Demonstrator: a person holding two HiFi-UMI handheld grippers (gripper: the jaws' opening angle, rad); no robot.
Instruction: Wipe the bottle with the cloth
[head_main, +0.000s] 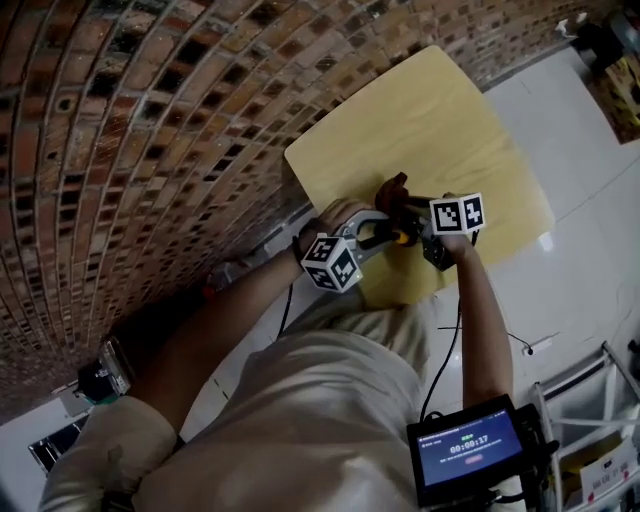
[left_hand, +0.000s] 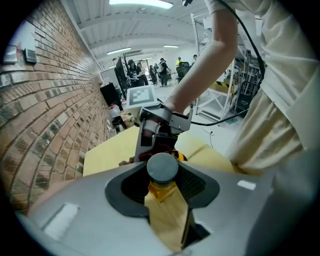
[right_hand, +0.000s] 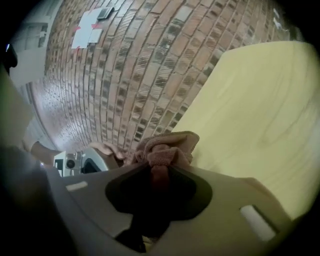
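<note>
In the left gripper view my left gripper (left_hand: 162, 186) is shut on a small bottle (left_hand: 161, 192) with amber contents and a grey cap (left_hand: 162, 166). The cap points toward the camera. In the head view the bottle (head_main: 401, 238) shows as a yellow spot between both grippers, over the near part of the yellow table (head_main: 430, 120). My right gripper (right_hand: 159, 175) is shut on a bunched pink-brown cloth (right_hand: 165, 149). That cloth (head_main: 392, 190) sits against the bottle's far side. The left gripper (head_main: 376, 232) and right gripper (head_main: 421, 216) meet there. The cloth (left_hand: 159, 150) hides the bottle's lower end.
A brick wall (head_main: 150, 120) runs along the table's left side. White floor (head_main: 590, 150) lies to the right, with a metal rack (head_main: 590, 420) at the lower right. A small screen (head_main: 468, 450) hangs at the person's waist. People stand far off (left_hand: 150, 72).
</note>
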